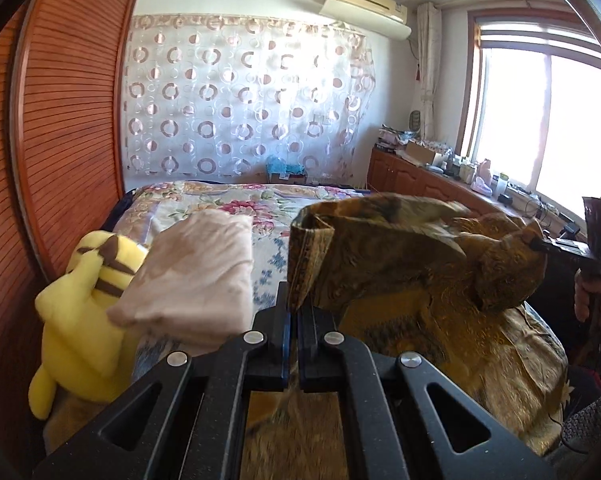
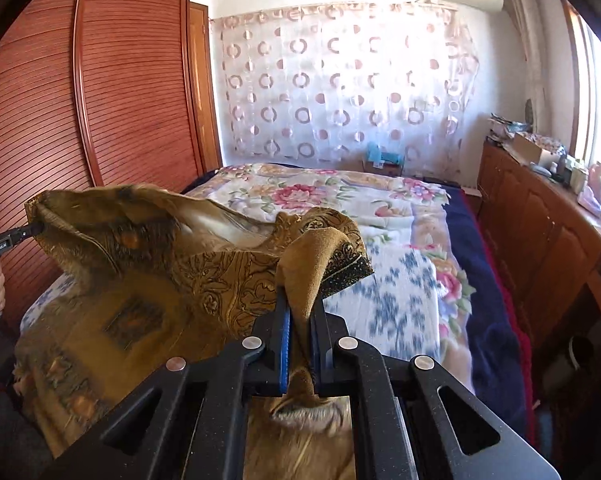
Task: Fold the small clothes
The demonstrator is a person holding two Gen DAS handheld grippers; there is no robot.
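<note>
A brown and gold patterned garment [image 1: 416, 280] hangs stretched between both grippers above the floral bed [image 1: 220, 200]. My left gripper [image 1: 294, 300] is shut on one corner of it. My right gripper [image 2: 300, 304] is shut on the other corner of the garment [image 2: 160, 264]. The right gripper also shows at the far right of the left wrist view [image 1: 540, 245], and the left gripper at the far left of the right wrist view [image 2: 34, 229]. The garment's lower part drapes down over the bed's near edge.
A folded beige cloth [image 1: 196, 272] and a yellow plush toy [image 1: 84, 320] lie at the bed's left. A slatted wooden wardrobe [image 2: 100, 100] stands left. A low wooden cabinet [image 2: 540, 220] with clutter runs along the right under the window.
</note>
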